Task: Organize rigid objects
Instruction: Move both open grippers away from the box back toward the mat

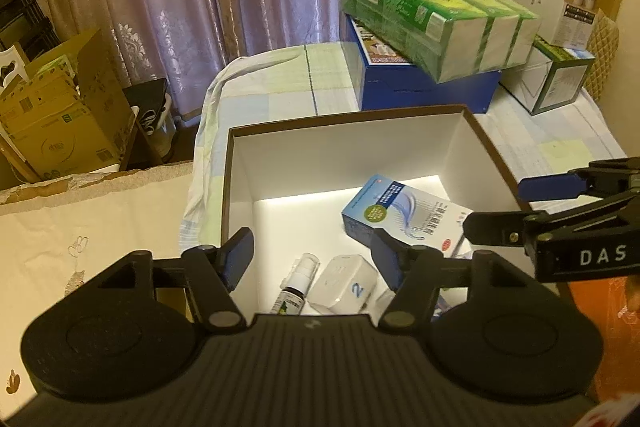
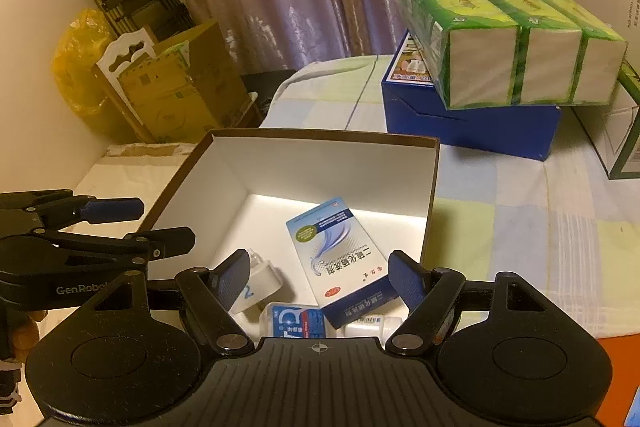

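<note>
The bed [image 2: 520, 227], under a pale checked sheet, carries everything here. At its far side a blue carton [image 2: 472, 131] stands with a green pack of tissues [image 2: 516, 39] lying on top.

Nearer to me is the open white-lined box [image 1: 304, 155] with its brown rim, and all the small rigid things are already inside it, gathered toward the near wall. The biggest of them is the blue-and-white medicine carton [image 2: 340, 259]. It lies flat on the box floor, and its long axis runs from the near right corner toward the middle of the box. Beside it, to the left, is a white adapter marked with a blue "2" [image 1: 348, 287], and further left a small spray bottle [image 1: 298, 283]. In the right wrist view I see also a small blue-and-red packet [image 2: 296, 323] and a small white bottle [image 2: 372, 327] against the near wall.

My left tool [image 1: 312, 251] hangs over the near edge of the box, fingers apart, nothing between them. My right tool [image 2: 320, 275] is the same: apart and empty, with the medicine carton straight below it. I judge the right tool is the nearer one to this carton, but its fingers would have to cross the carton's long axis, so the wrist must turn a little first.
</note>
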Motion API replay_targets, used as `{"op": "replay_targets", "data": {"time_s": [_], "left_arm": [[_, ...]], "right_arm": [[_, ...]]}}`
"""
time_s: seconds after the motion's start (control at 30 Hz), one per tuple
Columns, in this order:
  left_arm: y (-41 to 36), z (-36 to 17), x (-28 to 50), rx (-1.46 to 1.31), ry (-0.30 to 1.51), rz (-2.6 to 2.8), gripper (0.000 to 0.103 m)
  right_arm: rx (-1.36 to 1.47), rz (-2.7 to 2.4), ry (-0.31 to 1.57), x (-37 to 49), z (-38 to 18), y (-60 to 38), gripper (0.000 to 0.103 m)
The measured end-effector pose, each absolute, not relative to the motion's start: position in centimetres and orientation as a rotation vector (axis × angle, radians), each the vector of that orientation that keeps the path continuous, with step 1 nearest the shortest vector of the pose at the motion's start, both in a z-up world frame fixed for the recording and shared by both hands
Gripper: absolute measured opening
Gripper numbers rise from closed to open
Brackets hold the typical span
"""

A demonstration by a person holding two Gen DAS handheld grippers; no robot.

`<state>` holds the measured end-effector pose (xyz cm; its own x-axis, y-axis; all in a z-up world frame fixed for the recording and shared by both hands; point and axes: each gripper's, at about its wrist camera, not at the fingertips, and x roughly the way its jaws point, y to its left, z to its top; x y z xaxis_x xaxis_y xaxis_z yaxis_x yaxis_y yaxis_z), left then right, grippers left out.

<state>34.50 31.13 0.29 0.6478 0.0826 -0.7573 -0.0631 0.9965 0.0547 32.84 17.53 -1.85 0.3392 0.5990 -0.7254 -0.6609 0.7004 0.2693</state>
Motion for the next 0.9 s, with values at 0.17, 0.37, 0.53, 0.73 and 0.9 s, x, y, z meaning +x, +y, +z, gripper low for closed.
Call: {"op": "replay_targets", "data": {"time_s": [0.17,0.37,0.53,0.73,0.9], "left_arm": [[30.4,1.1,33.3,0.003,0.854,0.085,0.061],[28.9,2.2,31.5,-0.030,0.852,0.085,0.061],[27.1,3.0,29.9,-0.042,0.840,0.081,0.061],[24.9,4.2,27.7,-0.047,0.834,0.107,0.061],[23.0,5.0,25.4,-0.046,0.814,0.129,0.061]], "right_arm": [[-0.062,0.824,0.907,32.2,-1.4,16.5,0.073],[-0.029,0.830,0.901,31.3,-0.6,14.4,0.074],[0.019,0.828,0.901,30.5,0.1,12.1,0.074],[0.076,0.831,0.893,29.1,1.3,9.5,0.074],[0.094,0.860,0.881,27.7,2.2,7.9,0.074]]}}
